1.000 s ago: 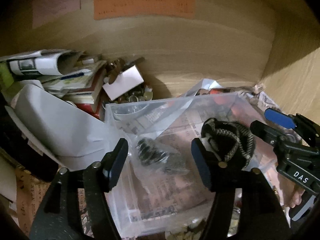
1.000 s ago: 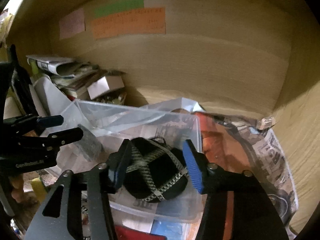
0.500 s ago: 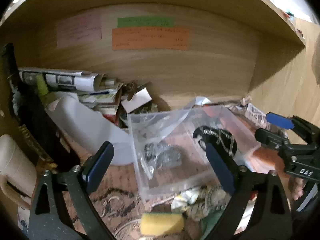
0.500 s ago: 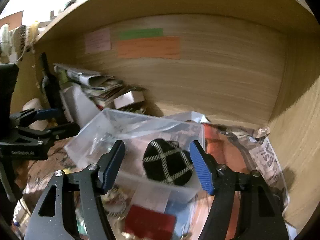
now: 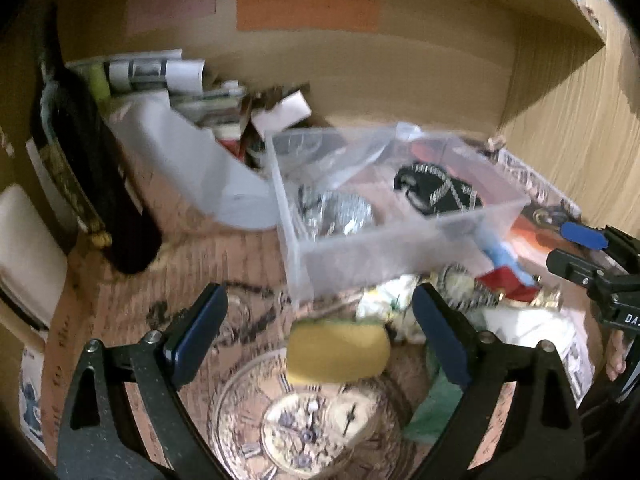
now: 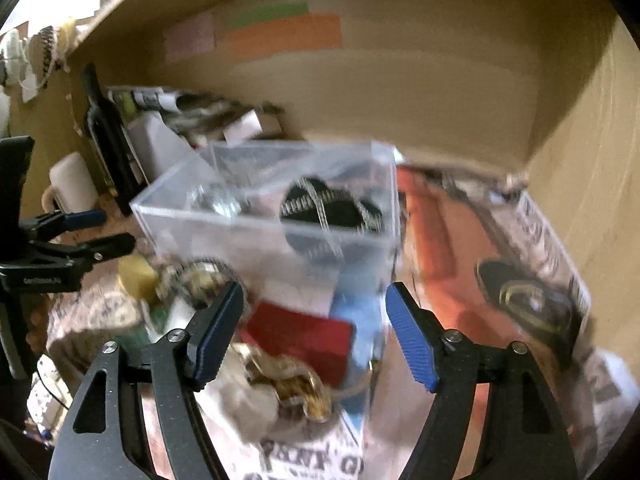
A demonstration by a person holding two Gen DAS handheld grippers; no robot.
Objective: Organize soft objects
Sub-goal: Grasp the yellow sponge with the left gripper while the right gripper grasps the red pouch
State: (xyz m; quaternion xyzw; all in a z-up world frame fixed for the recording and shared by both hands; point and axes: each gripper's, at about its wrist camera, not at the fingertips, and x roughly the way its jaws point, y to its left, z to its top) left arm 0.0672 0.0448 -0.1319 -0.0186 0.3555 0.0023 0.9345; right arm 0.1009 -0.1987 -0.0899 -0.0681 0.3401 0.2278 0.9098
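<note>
From the left wrist, the left gripper (image 5: pixel 318 330) stands wide open and empty, with the yellow sponge (image 5: pixel 338 354) lying between its fingers on the patterned cloth (image 5: pixel 224 264), just in front of the clear plastic bin (image 5: pixel 384 248). That sponge looks light and squashy; I'd judge it takes a pinch across its short sides and gives a good deal, so the jaws must close well in. In the bin sit a black pouch with a silver criss-cross (image 5: pixel 436 194) and a crinkly silvery bundle (image 5: pixel 338 216).

From the right wrist, the right gripper (image 6: pixel 314 334) is likewise spread open, holding nothing, over a red block (image 6: pixel 304 340) and a gold chain (image 6: pixel 296 388). The picture is smeared, so I may be misreading those. The pouch (image 6: pixel 320 208) rests inside the bin (image 6: pixel 224 236), soft and limp by the look of it.
</note>
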